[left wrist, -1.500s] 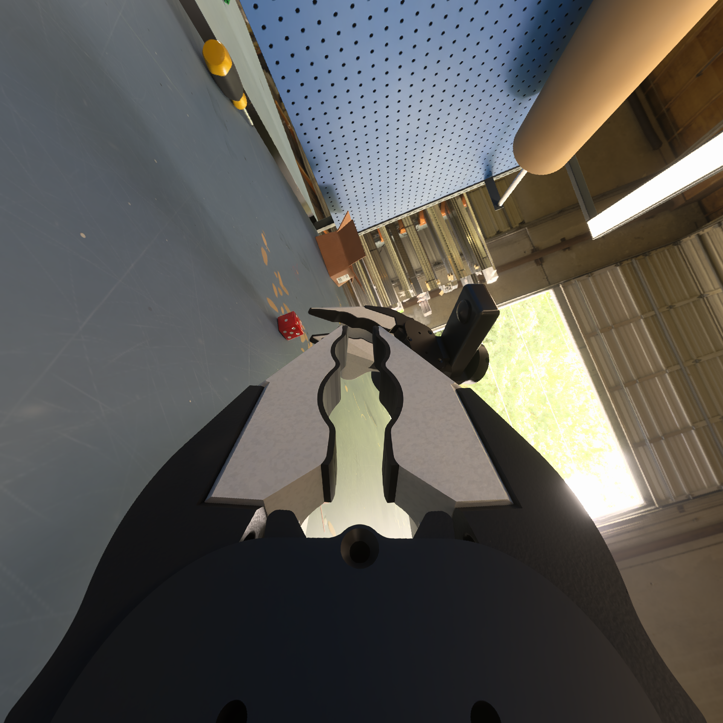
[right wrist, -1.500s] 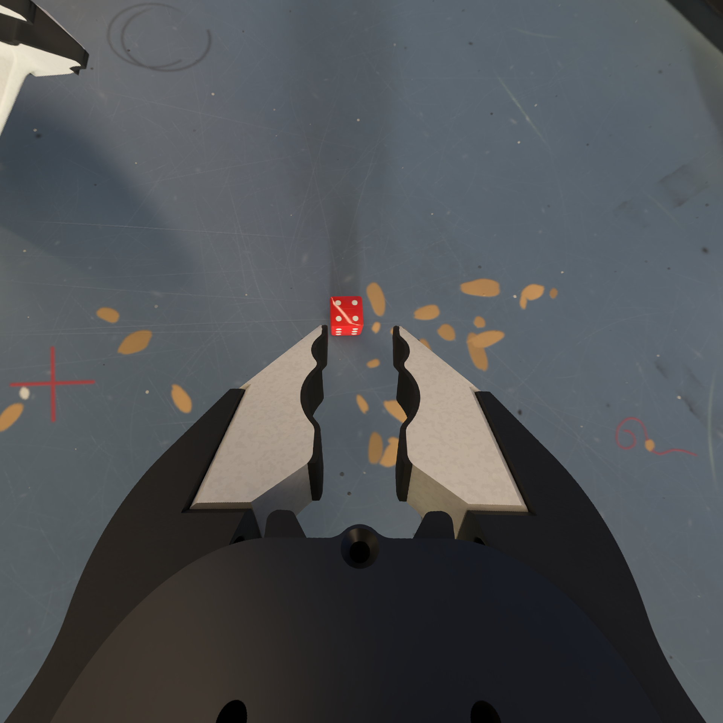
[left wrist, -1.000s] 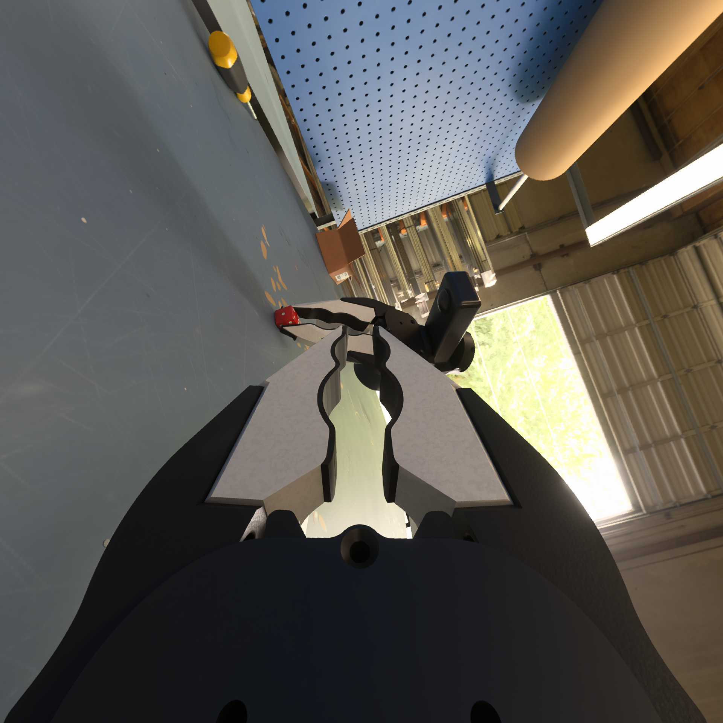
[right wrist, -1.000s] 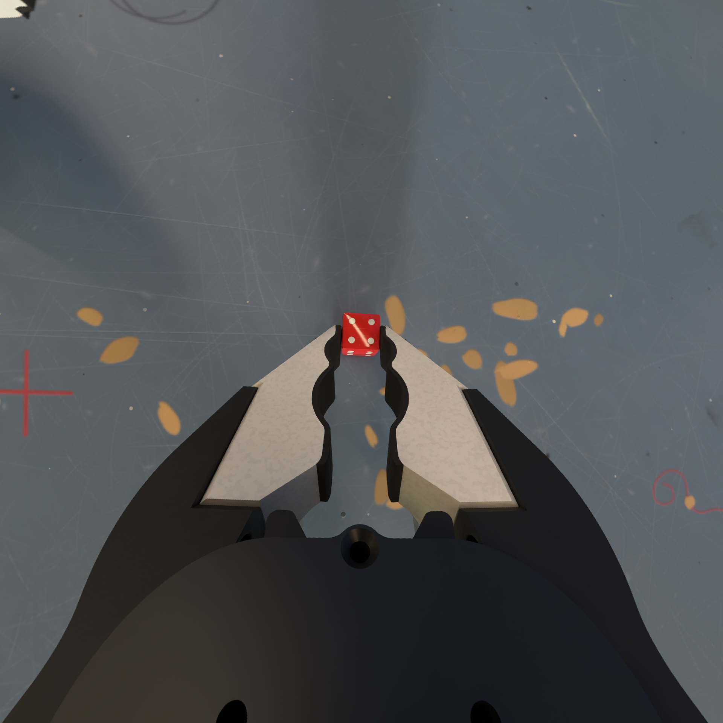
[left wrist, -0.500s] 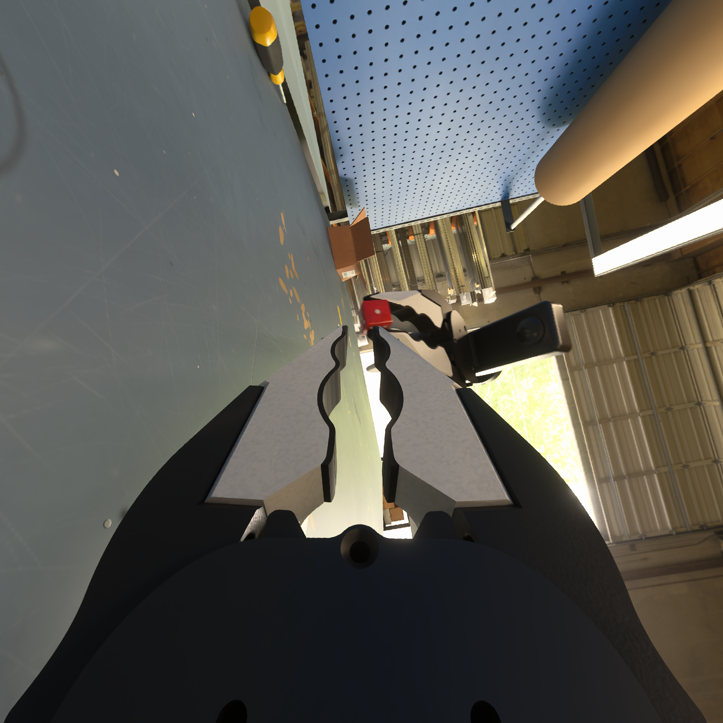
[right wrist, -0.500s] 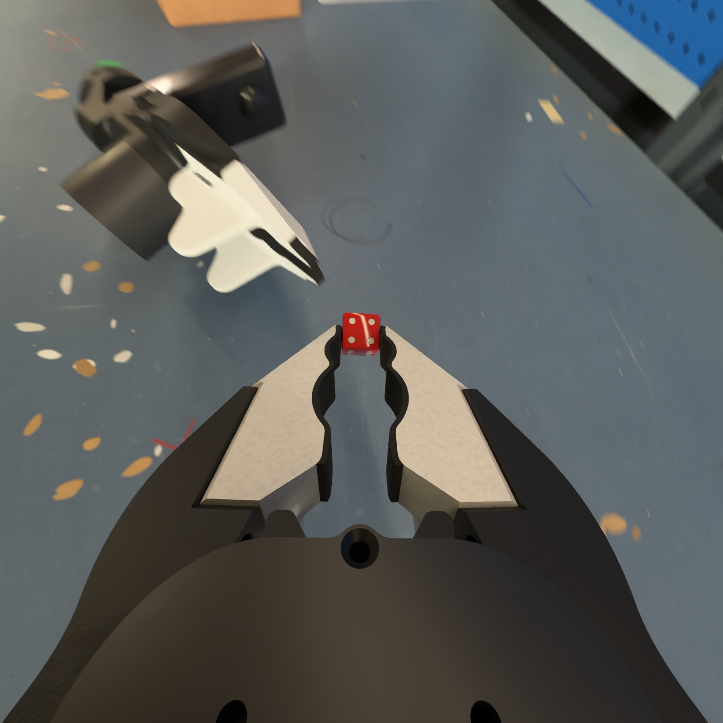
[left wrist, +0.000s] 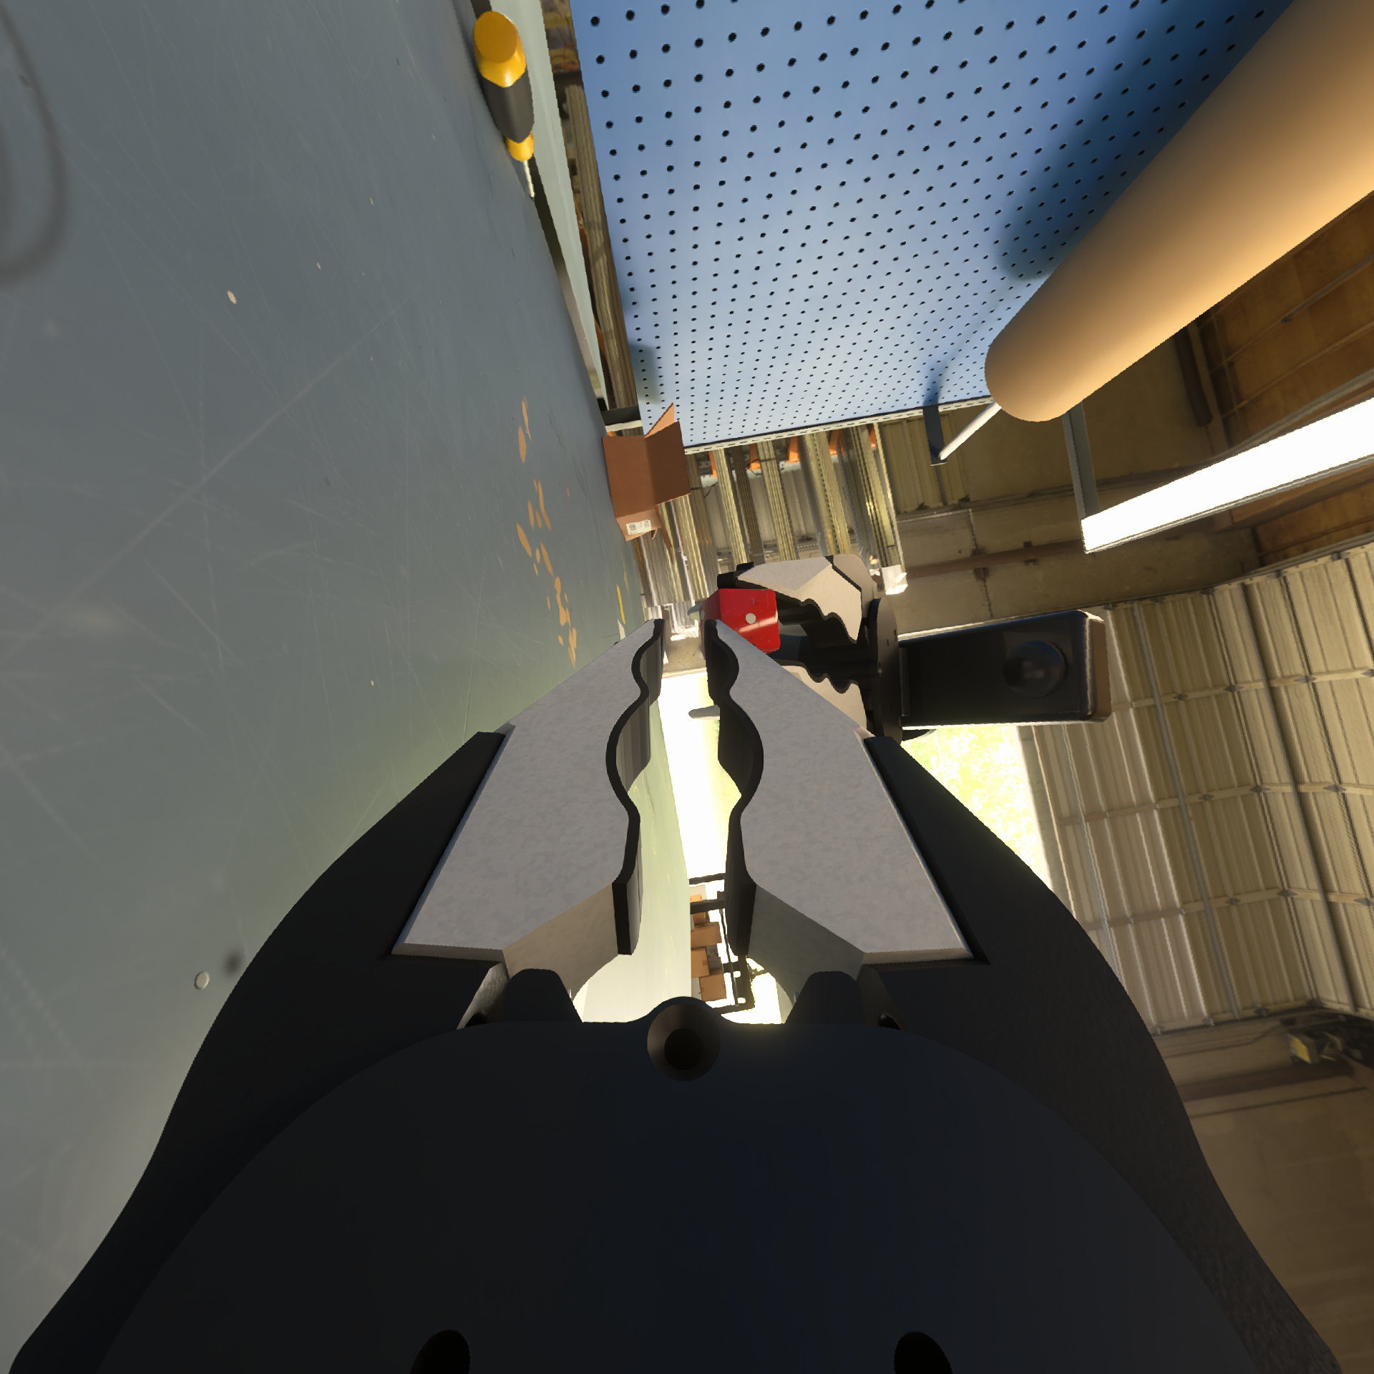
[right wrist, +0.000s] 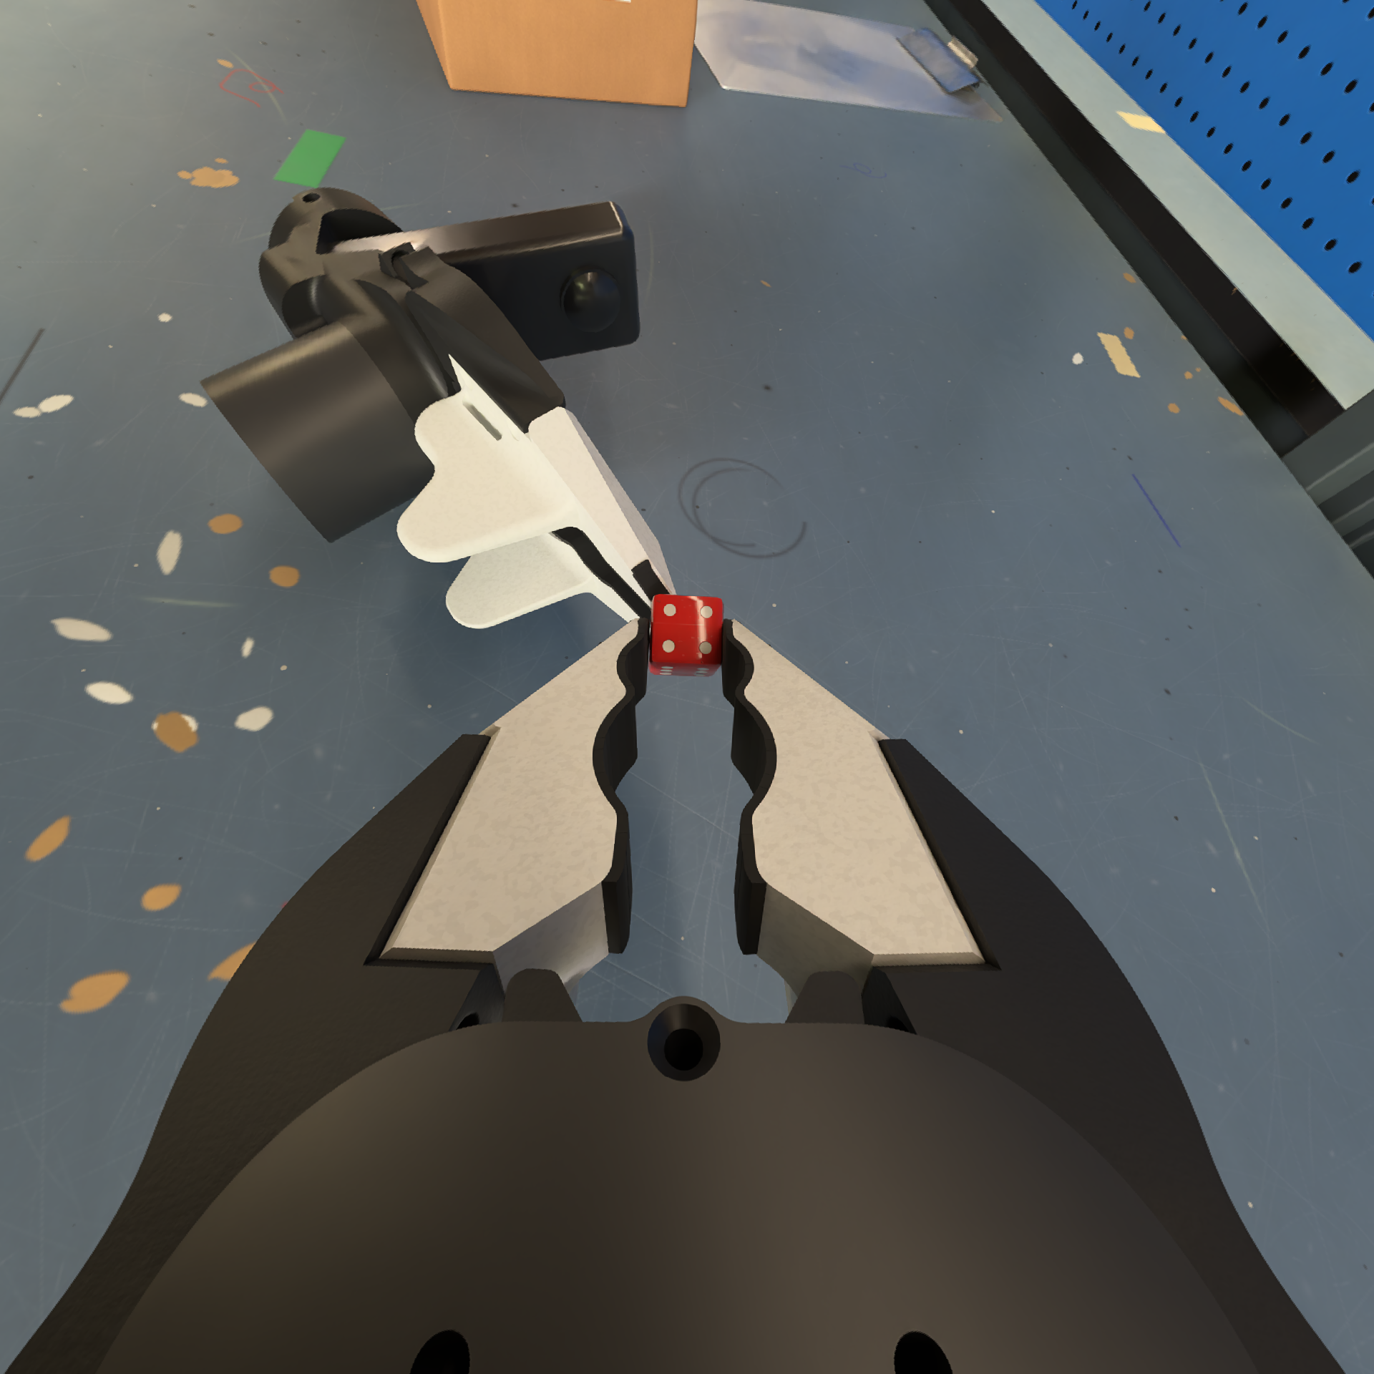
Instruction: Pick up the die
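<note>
- The right gripper [right wrist: 685,645] has its two fingers clamped on the red die [right wrist: 685,633], one finger on each side, at the very tips
- The die is off the grey-blue table [right wrist: 966,669]; top face w/ four white dots faces the right wrist camera
- In the left wrist view the die [left wrist: 746,617] shows between the right gripper's tips, just beyond the left gripper's own tips and a bit to the right of them
- The left gripper [left wrist: 682,639] holds nothing; fingers are a little apart, narrow gap between them
- In the right wrist view the left gripper [right wrist: 632,595] points at the die from the upper left, its tips just beside the die; touching or not, cannot tell
- On the table, far side: a cardboard box [right wrist: 565,44], a clipboard [right wrist: 840,59] beside it, a small green patch [right wrist: 310,156]
- Orange and white paint spots [right wrist: 171,729] are scattered on the left part of the table
- A blue pegboard [right wrist: 1264,111] stands behind the table edge at right
- A yellow-black screwdriver [left wrist: 505,82] lies near the table edge in the left wrist view
</note>
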{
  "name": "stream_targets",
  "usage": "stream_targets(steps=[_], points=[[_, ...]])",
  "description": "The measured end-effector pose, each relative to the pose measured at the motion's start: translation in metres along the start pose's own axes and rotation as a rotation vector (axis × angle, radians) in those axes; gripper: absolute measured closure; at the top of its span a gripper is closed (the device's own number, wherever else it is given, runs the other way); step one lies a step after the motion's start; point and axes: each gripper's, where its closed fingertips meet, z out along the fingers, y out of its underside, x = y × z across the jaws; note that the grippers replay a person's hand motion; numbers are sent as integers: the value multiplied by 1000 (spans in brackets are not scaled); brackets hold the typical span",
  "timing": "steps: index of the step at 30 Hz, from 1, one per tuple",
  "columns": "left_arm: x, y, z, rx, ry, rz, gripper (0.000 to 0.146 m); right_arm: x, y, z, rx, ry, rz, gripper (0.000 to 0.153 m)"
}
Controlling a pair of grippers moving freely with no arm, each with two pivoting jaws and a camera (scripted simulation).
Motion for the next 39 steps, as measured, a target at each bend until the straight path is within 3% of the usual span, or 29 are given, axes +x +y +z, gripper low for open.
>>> stream_targets(steps=[15, 39], points=[[11, -2, 2, -14, 66, 10, 135, 4, -4, -4, 18, 6, -18, 134], [26, -9, 2, -16, 90, 41, 133, 7, -18, -6, 4, 25, -201, 134]])
